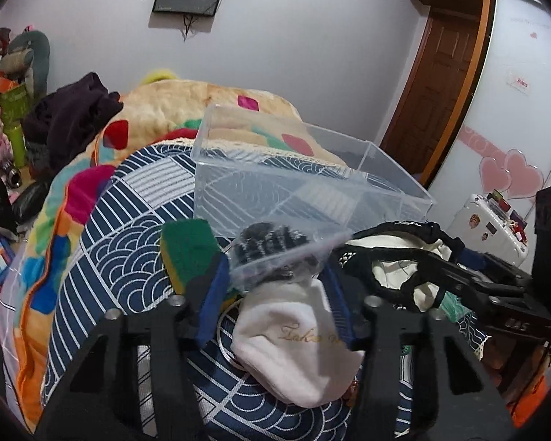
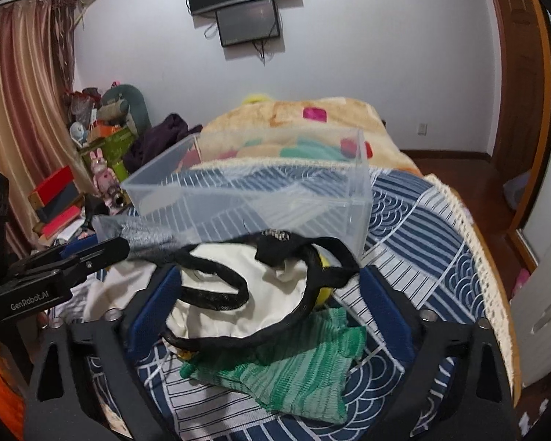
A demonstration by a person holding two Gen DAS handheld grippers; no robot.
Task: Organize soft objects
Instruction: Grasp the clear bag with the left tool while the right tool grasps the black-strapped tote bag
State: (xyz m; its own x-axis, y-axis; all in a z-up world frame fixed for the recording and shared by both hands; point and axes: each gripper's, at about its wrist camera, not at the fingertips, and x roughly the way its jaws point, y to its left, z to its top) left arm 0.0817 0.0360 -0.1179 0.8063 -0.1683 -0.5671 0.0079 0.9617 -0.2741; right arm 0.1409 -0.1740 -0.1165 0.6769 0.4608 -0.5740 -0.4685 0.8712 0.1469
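Observation:
A clear plastic box (image 1: 312, 176) stands on the blue patterned bedspread (image 1: 128, 228); it also shows in the right wrist view (image 2: 246, 191). My left gripper (image 1: 275, 294) is open, its blue pads on either side of a white sock (image 1: 297, 345) with a dark grey top behind the box's near corner. A green-and-yellow sponge (image 1: 187, 250) lies by the left finger. My right gripper (image 2: 272, 301) is open around a cream cloth bag with black straps (image 2: 238, 286). A green knitted cloth (image 2: 286, 367) lies under it.
A colourful blanket (image 1: 172, 110) and dark clothes (image 1: 73, 117) lie beyond the box. Cluttered toys and boxes (image 2: 103, 139) stand at the left. A white suitcase (image 1: 492, 228), wardrobe and door are at the right. The bed edge (image 2: 488, 275) drops off right.

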